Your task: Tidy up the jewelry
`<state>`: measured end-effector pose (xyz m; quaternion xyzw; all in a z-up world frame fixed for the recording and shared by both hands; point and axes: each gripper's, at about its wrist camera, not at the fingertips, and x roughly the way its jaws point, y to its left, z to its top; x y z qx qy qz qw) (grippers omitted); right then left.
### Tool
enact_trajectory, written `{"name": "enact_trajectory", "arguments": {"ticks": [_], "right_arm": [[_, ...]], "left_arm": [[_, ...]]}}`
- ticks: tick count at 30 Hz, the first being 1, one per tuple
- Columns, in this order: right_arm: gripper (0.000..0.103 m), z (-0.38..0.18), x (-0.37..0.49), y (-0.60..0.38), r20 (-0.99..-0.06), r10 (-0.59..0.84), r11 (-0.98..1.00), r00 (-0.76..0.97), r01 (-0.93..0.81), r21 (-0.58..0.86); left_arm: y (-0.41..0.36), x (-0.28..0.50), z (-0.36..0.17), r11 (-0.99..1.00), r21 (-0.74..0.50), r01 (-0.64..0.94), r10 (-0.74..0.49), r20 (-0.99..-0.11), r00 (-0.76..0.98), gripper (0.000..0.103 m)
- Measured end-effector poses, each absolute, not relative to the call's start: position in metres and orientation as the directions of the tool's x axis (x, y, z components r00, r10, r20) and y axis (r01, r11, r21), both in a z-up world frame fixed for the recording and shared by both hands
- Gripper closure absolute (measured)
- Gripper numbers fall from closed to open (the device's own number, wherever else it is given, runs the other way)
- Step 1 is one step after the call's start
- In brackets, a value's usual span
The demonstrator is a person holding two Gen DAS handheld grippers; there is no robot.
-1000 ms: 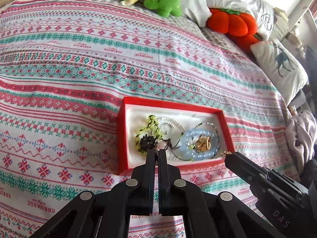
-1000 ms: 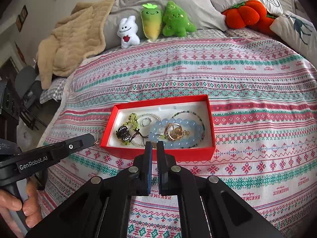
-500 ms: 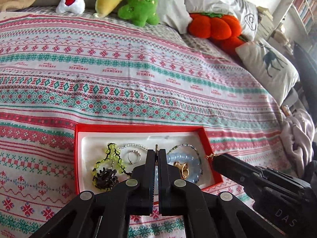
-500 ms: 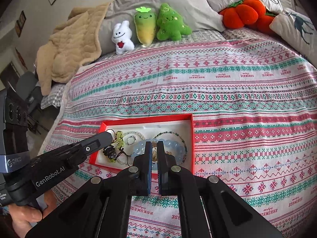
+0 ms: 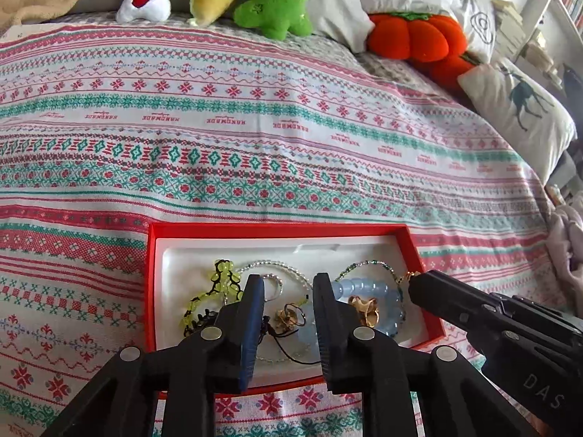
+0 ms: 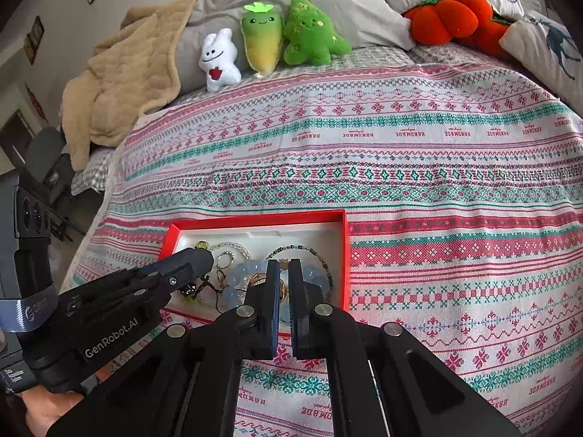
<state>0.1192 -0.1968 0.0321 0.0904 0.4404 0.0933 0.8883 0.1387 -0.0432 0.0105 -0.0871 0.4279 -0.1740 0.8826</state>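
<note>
A red box (image 5: 277, 226) with a white lining lies on the patterned bedspread. It holds a light-blue bead bracelet (image 5: 379, 287), a yellow-green beaded piece (image 5: 218, 284), thin bead strands and gold rings (image 5: 364, 307). My left gripper (image 5: 288, 280) hovers over the box with its jaws opening. Nothing is pressed between them, and a gold ring (image 5: 289, 315) lies on the lining below the gap. My right gripper (image 6: 284, 264) is over the box's right part, shut on a small gold piece (image 5: 411, 275) that shows at its tip. The left gripper (image 6: 198, 258) reaches in beside it.
Plush toys (image 6: 262, 43), an orange pumpkin cushion (image 5: 415, 38) and pillows (image 5: 517, 109) line the far edge of the bed. A beige blanket (image 6: 124, 76) hangs at the left corner. The bed drops off to the floor at the left (image 6: 54, 167).
Both grippers have moved forward over the red box. The left jaws, shut before, have parted, and the gold ring seen at their tip now lies in the box.
</note>
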Motion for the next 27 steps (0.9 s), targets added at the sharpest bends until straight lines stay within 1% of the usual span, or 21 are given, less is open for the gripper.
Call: {"name": "enact_trajectory", "arguments": {"ticks": [3,8,14,15,16,17,19,22,24,26,27], "right_arm": [[0.099,0.03,0.122,-0.198,-0.768,0.247,0.966,0.591,-0.085,0.245],[0.098,0.027,0.129,-0.196,-0.77,0.248,0.967,0.587,-0.098,0.237],[0.096,0.025,0.134,-0.197,-0.768,0.28,0.956,0.576,-0.095,0.278],[0.094,0.025,0.134,-0.199,-0.769,0.279,0.956,0.576,-0.091,0.279],[0.087,0.026,0.133,-0.2,-0.768,0.279,0.956,0.577,-0.086,0.282],[0.076,0.027,0.132,-0.202,-0.765,0.28,0.954,0.58,-0.081,0.287],[0.065,0.029,0.129,-0.206,-0.758,0.282,0.952,0.588,-0.073,0.298],[0.065,0.034,0.124,-0.21,-0.759,0.276,0.953,0.589,-0.063,0.298],[0.065,0.038,0.119,-0.214,-0.762,0.263,0.955,0.592,-0.049,0.292],[0.065,0.042,0.114,-0.218,-0.763,0.255,0.955,0.594,-0.033,0.294],[0.065,0.044,0.111,-0.221,-0.766,0.249,0.956,0.593,-0.024,0.292]], "left_arm": [[-0.042,0.135,0.014,0.929,-0.283,0.236,-0.369,-0.726,0.581,0.079],[-0.039,0.13,0.018,0.943,-0.236,0.235,-0.332,-0.73,0.597,0.074],[-0.036,0.129,0.018,0.947,-0.229,0.226,-0.32,-0.739,0.592,0.071],[-0.036,0.128,0.017,0.947,-0.227,0.227,-0.319,-0.74,0.592,0.071],[-0.036,0.128,0.018,0.948,-0.224,0.228,-0.317,-0.741,0.592,0.07],[-0.037,0.127,0.018,0.948,-0.22,0.23,-0.315,-0.742,0.592,0.07],[-0.038,0.125,0.018,0.949,-0.213,0.232,-0.311,-0.744,0.592,0.07],[-0.04,0.119,0.02,0.95,-0.203,0.237,-0.307,-0.749,0.587,0.068],[-0.042,0.114,0.021,0.951,-0.191,0.244,-0.302,-0.752,0.586,0.065],[-0.043,0.109,0.023,0.952,-0.179,0.249,-0.295,-0.754,0.587,0.059],[-0.044,0.105,0.024,0.953,-0.172,0.249,-0.29,-0.756,0.587,0.059]]}}
